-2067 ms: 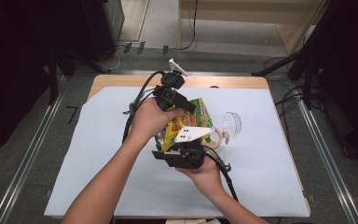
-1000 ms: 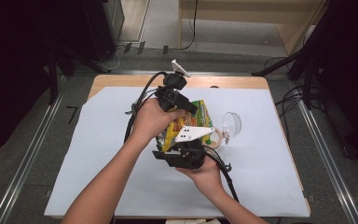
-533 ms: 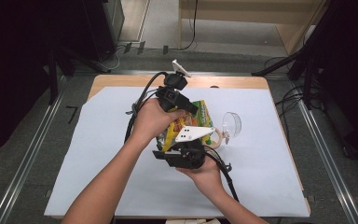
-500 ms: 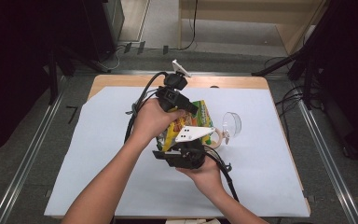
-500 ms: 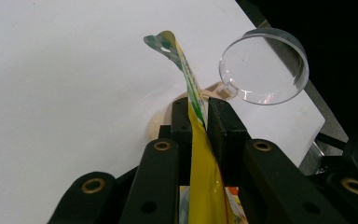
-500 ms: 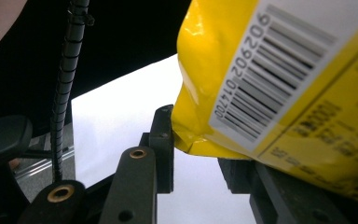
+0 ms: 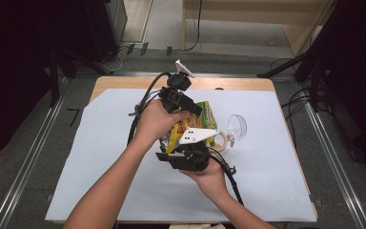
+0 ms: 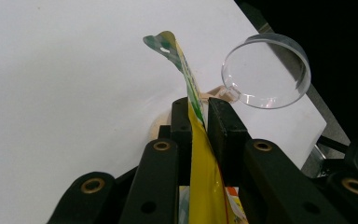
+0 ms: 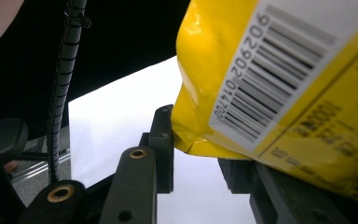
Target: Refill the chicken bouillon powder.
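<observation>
Both hands hold the glossy yellow-and-green snack bag [image 7: 190,125] above the white tabletop [image 7: 100,157], beside the clear plastic cup [image 7: 237,128]. Left gripper [image 8: 198,116] fingers pinch its top seal; right gripper [image 9: 196,140] fingers clamp the bottom corner, the bag's long axis running between them.

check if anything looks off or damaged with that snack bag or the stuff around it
Nothing looks spilled or torn. The yellow snack bag is held off the table between both claws: the left claw pinches its thin edge, the right claw holds a crumpled corner. The clear cup lies tipped on its side.
</observation>
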Available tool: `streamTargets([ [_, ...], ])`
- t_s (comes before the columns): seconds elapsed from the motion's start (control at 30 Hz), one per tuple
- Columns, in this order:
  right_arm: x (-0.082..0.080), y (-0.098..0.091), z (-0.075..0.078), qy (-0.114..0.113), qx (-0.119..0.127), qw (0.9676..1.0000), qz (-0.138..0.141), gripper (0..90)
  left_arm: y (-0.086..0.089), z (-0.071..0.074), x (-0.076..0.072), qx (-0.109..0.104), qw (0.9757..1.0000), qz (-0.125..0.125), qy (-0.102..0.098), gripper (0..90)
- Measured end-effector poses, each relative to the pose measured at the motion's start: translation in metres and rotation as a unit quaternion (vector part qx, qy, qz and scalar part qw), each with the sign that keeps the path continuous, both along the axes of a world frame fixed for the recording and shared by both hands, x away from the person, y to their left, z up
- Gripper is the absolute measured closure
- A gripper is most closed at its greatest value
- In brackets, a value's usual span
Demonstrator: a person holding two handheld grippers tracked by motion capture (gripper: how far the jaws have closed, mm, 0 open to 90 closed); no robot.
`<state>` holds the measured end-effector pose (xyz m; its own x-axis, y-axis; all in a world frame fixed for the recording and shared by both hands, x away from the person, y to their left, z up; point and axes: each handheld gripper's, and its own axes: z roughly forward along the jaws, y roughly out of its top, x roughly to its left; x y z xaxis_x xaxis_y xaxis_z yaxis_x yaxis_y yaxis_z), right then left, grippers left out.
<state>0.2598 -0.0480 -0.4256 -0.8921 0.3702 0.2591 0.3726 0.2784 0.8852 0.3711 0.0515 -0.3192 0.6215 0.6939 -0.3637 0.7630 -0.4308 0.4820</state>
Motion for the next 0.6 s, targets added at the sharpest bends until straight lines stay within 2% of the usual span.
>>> streamTargets([
  [0.37,0.0080,-0.0028,0.0010,-0.004,-0.003,1.0000,-0.006,70.3,-0.0041,0.0020,0.0057,0.004,0.9999,0.005,-0.009,81.0],
  [0.6,0.0102,-0.0031,0.0010,-0.004,-0.006,1.0000,-0.007,70.3,-0.0046,0.0013,0.0072,0.000,1.0000,0.007,-0.007,81.1],
])
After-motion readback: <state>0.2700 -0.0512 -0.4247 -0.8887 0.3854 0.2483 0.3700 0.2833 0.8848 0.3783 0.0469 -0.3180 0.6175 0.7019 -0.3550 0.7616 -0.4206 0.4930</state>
